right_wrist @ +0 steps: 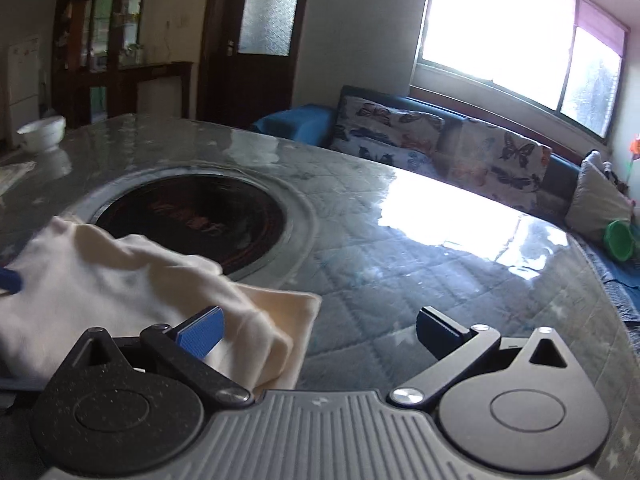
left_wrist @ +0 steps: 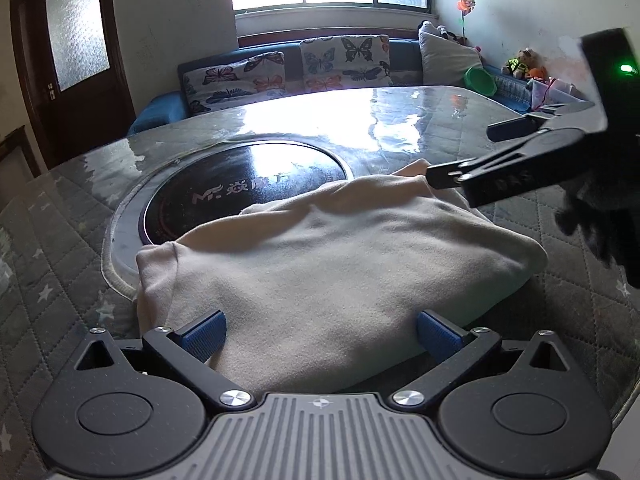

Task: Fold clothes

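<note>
A cream garment (left_wrist: 328, 256) lies in a folded bundle on the table, partly over the round black hob. My left gripper (left_wrist: 320, 336) is open, its blue pads straddling the bundle's near edge with cloth between them. My right gripper (left_wrist: 468, 152) comes in from the right, open, its lower finger touching the bundle's far right corner. In the right wrist view the garment (right_wrist: 120, 280) fills the lower left. The right gripper (right_wrist: 320, 330) stands open there, left pad over the cloth's corner and right pad over bare table. One blue pad (right_wrist: 10, 280) of the left gripper shows at the left edge.
The table (right_wrist: 400, 248) has a quilted grey cover under a glossy sheet, with a black hob (left_wrist: 248, 188) set into its middle. A white bowl (right_wrist: 42, 132) stands at its far left. A blue sofa with butterfly cushions (left_wrist: 344, 60) runs behind, under the window.
</note>
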### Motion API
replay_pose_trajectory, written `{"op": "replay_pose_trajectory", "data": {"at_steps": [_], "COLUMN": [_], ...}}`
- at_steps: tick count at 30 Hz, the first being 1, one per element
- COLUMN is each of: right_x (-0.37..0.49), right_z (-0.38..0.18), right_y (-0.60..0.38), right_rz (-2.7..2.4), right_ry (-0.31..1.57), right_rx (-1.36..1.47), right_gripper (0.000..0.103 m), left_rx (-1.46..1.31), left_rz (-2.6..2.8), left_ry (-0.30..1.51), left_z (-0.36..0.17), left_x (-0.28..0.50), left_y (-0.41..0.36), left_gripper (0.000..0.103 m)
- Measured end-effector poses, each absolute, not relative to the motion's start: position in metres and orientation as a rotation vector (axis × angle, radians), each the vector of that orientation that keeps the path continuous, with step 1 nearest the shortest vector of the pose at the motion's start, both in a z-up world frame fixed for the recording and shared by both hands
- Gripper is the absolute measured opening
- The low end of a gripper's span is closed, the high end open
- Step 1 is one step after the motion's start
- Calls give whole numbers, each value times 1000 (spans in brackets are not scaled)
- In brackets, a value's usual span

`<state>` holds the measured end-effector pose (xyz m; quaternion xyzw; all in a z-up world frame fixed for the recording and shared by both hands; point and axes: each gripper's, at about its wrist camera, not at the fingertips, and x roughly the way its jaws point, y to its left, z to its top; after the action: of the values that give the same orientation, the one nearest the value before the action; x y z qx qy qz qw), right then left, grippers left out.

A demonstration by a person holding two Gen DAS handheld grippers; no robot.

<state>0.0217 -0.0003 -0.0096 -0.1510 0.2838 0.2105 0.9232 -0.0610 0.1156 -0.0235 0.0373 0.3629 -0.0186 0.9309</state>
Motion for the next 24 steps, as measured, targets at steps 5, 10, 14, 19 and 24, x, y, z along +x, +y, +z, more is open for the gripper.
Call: {"op": "replay_pose_trajectory", "data": {"at_steps": [5,10,14,19,24], "right_x": [34,12,-17,-51,-71], "right_z": [-25,-6,7,-2,-22], "right_y": [5,6,17,34,49], "right_rz": [421,462,529,567,582], "right_ry": [632,561,495,423,391], "right_rx": [-350,-357,-412,-537,-646], "right_gripper": [103,103,103,103,103], "left_rx": [65,47,38,72,84], "left_rz": [-20,26,56,66,68], "left_ry": [731,710,711,706,708], "left_z": [-18,-12,-13,-18,-22], "left_x": [-67,-69,-67,-70,-68], "left_y": [120,127,130,126,124], "left_gripper": [103,103,103,103,103]}}
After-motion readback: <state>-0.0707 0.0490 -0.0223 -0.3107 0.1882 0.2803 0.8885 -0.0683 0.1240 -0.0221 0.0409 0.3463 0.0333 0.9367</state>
